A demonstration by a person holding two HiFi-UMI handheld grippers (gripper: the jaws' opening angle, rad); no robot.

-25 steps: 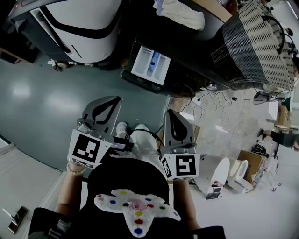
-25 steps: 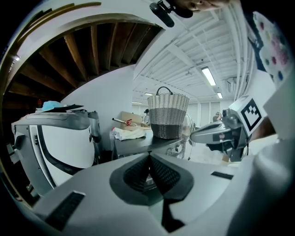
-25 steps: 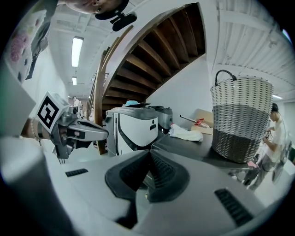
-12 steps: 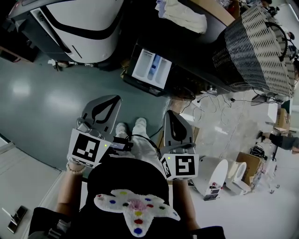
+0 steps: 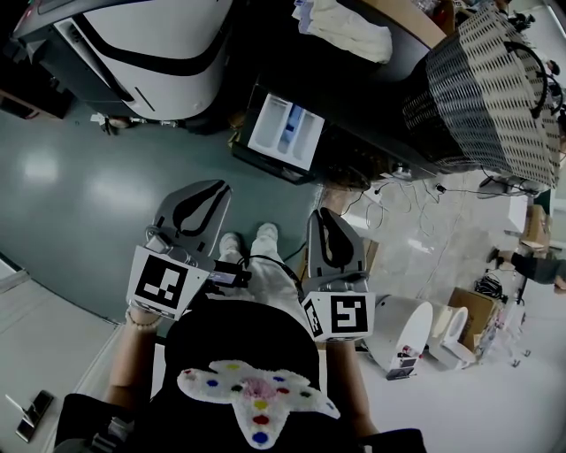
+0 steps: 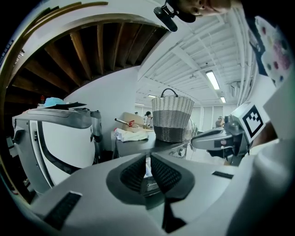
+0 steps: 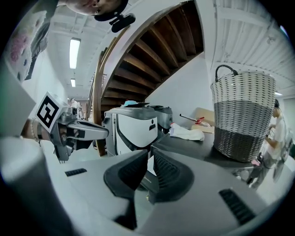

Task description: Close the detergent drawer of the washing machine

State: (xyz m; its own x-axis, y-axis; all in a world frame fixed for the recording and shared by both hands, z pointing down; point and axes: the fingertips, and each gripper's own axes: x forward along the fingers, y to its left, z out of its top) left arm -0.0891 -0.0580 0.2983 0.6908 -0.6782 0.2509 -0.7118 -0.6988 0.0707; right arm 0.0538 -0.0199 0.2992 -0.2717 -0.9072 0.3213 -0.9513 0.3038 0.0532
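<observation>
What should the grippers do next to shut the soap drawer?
Probably reach the right gripper forward to the front of the detergent drawer. The drawer stands pulled out of the washing machine, while this gripper and the left gripper hang well short of it, fingers opening with nothing between them.

A woven basket (image 5: pixel 491 88), pale above and grey below, stands upright and has a dark handle. To its left, well apart from it, lies a crumpled white cloth (image 5: pixel 345 26). A large white and grey machine (image 5: pixel 150 44) stands on the grey-green floor (image 5: pixel 80 177). Loose cables (image 5: pixel 382 211) and cardboard boxes (image 5: pixel 473 310) lie at the right.
</observation>
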